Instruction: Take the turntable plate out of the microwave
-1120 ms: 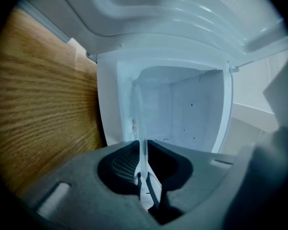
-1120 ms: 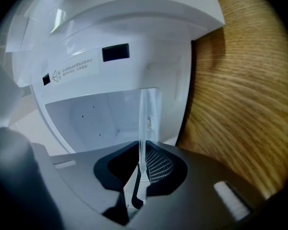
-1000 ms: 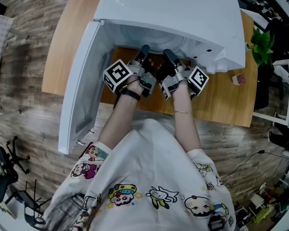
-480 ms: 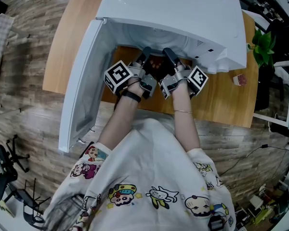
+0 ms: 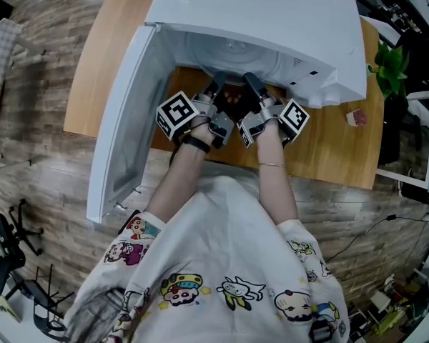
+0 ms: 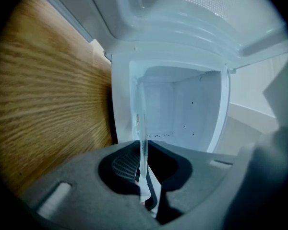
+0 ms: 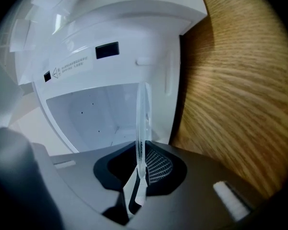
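Observation:
A clear glass turntable plate (image 5: 232,91) lies level at the mouth of the white microwave (image 5: 272,20), half out over the wooden table (image 5: 104,70). My left gripper (image 5: 219,83) is shut on its left part; in the left gripper view the plate (image 6: 143,123) shows edge-on, pinched between the pads of the left gripper (image 6: 143,174). My right gripper (image 5: 250,83) is shut on its right part. The right gripper (image 7: 140,171) has just been closing its jaws with the plate's rim (image 7: 143,119) between them.
The microwave door (image 5: 121,127) hangs open at the left, close to my left arm. A small pink object (image 5: 354,118) lies on the table at the right. A potted plant (image 5: 387,66) stands beyond the table's right edge. Wooden floor surrounds the table.
Both grippers stay on the plate at the microwave's mouth with hardly any movement. The head view has shifted a little, and more of the cavity shows.

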A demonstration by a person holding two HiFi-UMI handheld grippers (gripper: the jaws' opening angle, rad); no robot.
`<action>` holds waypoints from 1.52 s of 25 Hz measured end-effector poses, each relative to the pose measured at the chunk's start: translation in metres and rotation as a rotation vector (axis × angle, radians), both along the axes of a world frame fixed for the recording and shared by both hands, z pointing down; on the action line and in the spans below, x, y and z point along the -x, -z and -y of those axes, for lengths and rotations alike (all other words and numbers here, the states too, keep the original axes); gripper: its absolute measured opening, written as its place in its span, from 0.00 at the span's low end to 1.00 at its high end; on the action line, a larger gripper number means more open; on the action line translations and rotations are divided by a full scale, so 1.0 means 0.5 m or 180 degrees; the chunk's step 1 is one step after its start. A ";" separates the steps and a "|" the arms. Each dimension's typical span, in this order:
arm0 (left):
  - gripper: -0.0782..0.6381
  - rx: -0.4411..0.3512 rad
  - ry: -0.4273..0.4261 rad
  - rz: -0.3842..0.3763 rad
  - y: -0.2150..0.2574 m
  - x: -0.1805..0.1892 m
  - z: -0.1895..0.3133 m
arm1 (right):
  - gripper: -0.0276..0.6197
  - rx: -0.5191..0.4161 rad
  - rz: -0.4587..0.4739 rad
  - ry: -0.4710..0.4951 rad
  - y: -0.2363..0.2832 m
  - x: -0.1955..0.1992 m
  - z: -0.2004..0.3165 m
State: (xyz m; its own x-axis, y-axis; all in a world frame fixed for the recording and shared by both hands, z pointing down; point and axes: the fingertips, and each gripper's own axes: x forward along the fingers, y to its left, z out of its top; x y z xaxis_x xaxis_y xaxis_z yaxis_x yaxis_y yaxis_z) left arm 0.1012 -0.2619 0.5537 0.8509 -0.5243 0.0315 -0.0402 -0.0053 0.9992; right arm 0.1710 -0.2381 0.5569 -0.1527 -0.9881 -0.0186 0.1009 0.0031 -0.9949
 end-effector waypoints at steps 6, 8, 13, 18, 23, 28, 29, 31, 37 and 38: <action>0.17 -0.0066 0.0002 0.0020 0.009 0.007 -0.006 | 0.12 -0.0019 -0.0080 0.0021 0.006 0.007 -0.008; 0.17 -0.0072 0.0015 0.0030 0.013 0.010 -0.010 | 0.12 -0.0023 -0.0093 0.0024 0.011 0.010 -0.012; 0.17 -0.0055 0.0043 0.0025 0.026 0.016 -0.027 | 0.13 -0.0034 -0.0110 0.0026 0.026 0.015 -0.028; 0.17 -0.0077 0.0047 0.0069 0.044 0.028 -0.050 | 0.13 -0.0027 -0.0074 0.0035 0.042 0.027 -0.051; 0.17 -0.0063 0.0094 0.0067 0.067 0.042 -0.070 | 0.13 -0.0012 -0.0055 0.0084 0.067 0.041 -0.069; 0.17 -0.0042 0.0172 0.0081 0.093 0.053 -0.098 | 0.13 0.0036 -0.0058 0.0177 0.094 0.050 -0.093; 0.17 -0.0041 0.0194 0.0079 0.097 0.056 -0.102 | 0.13 0.0042 -0.0061 0.0202 0.100 0.053 -0.097; 0.17 -0.0049 0.0249 0.0030 0.108 0.061 -0.109 | 0.13 0.0048 -0.0068 0.0255 0.108 0.058 -0.103; 0.17 -0.0088 0.0316 0.0019 0.116 0.070 -0.126 | 0.13 -0.0005 -0.0121 0.0330 0.120 0.065 -0.117; 0.17 -0.0094 0.0317 0.0015 0.118 0.074 -0.130 | 0.13 -0.0017 -0.0128 0.0336 0.123 0.069 -0.120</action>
